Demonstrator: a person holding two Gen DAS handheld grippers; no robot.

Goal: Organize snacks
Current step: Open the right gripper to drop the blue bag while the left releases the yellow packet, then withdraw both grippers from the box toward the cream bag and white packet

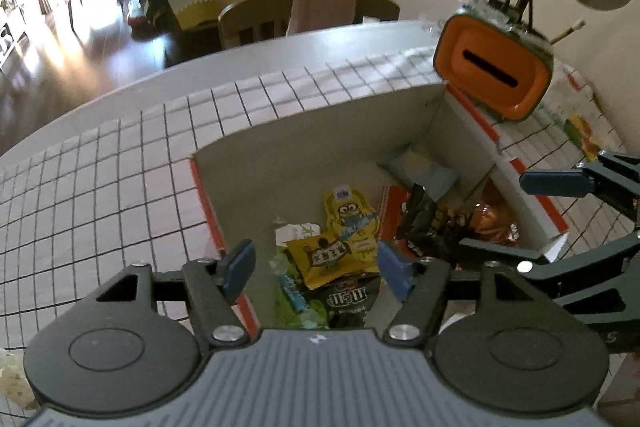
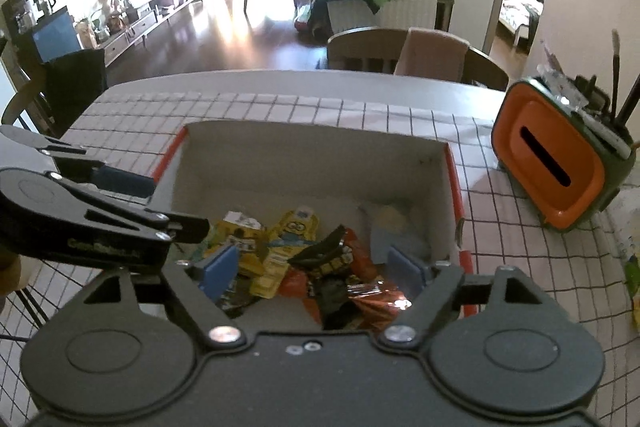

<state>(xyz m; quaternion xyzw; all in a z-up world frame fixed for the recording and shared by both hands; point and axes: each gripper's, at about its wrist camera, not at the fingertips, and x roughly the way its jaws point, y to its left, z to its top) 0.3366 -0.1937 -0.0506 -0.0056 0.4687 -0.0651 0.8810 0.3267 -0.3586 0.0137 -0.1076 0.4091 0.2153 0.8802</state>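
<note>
Both my left gripper (image 1: 316, 267) and right gripper (image 2: 316, 267) hang with jaws apart, empty, above the white orange-edged cardboard box (image 2: 312, 151) of snack packets (image 2: 288, 247) on the checked desk (image 1: 100, 195).

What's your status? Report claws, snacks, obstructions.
Left claw open, empty. Right claw open, empty. Snack packets heaped inside the box. Nothing blocking.

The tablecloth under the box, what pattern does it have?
White tablecloth with a thin dark grid; clearest in the right wrist view.
</note>
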